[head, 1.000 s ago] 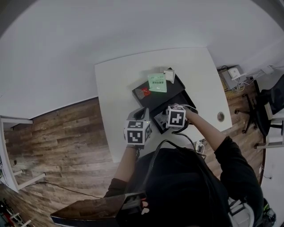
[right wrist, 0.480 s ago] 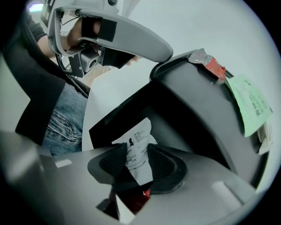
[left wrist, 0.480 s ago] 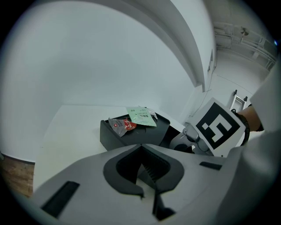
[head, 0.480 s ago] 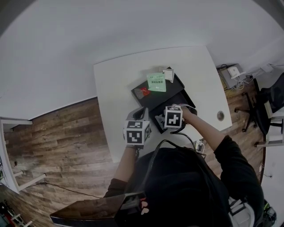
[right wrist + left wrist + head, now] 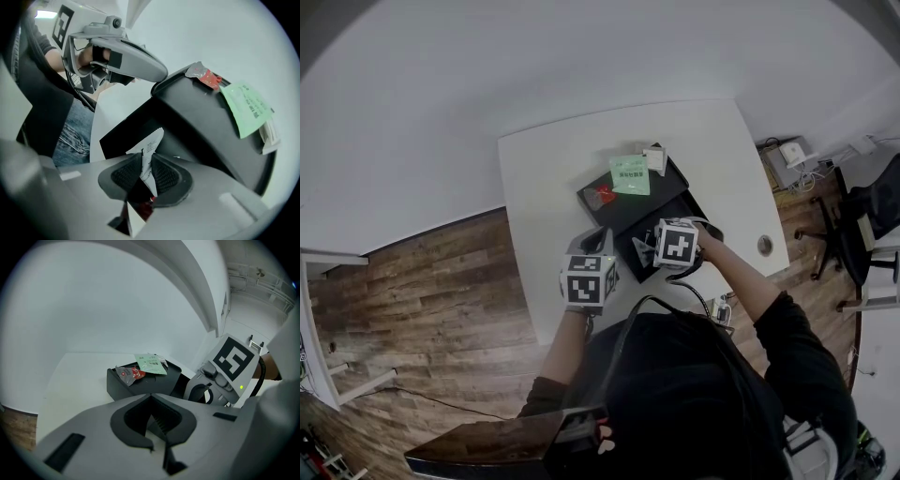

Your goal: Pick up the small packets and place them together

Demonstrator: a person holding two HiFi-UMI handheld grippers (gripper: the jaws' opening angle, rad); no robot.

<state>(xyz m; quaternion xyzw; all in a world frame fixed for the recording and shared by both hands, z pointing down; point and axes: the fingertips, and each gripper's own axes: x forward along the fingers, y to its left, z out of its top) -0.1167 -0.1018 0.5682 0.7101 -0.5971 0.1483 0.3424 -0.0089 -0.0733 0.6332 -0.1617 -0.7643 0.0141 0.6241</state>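
Right gripper (image 5: 146, 172): jaws have just been closing, now pinching a small white packet (image 5: 152, 143) over the black tray (image 5: 206, 129). Left gripper (image 5: 157, 430): jaws pressed together.

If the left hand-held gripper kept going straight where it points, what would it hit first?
Most likely the black box, on its near wall just below the red packet. The left hand-held gripper points slightly downward, so it might touch the white table in front first; depth is hard to judge.
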